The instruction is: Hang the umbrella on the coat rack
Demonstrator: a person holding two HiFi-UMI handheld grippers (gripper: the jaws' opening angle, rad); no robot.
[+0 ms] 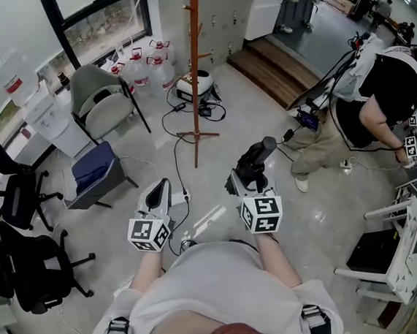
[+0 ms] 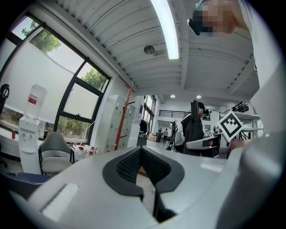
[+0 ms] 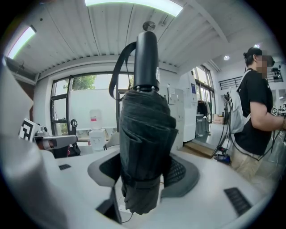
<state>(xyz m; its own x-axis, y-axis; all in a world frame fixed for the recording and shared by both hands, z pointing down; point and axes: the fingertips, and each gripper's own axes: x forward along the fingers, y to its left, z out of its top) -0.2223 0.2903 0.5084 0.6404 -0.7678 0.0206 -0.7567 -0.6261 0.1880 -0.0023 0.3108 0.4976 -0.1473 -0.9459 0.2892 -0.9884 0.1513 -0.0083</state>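
Head view: umbrella (image 1: 260, 152) held in right gripper (image 1: 245, 177), well apart from the coat rack (image 1: 194, 68) ahead; nothing hung yet
Left gripper view: left gripper (image 2: 141, 151) pressed together, empty
Right gripper view: jaws pinch the folded umbrella upright, strap (image 3: 119, 67) free; approach and hooking remain

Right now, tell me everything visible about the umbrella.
The umbrella is a black compact one, folded. Its fabric canopy is pleated and cinched by a band near the bottom. A smooth cylindrical handle points up, with a wrist loop hanging off it. It stands roughly upright, clamped at the canopy in the right claw; nothing else touches it.
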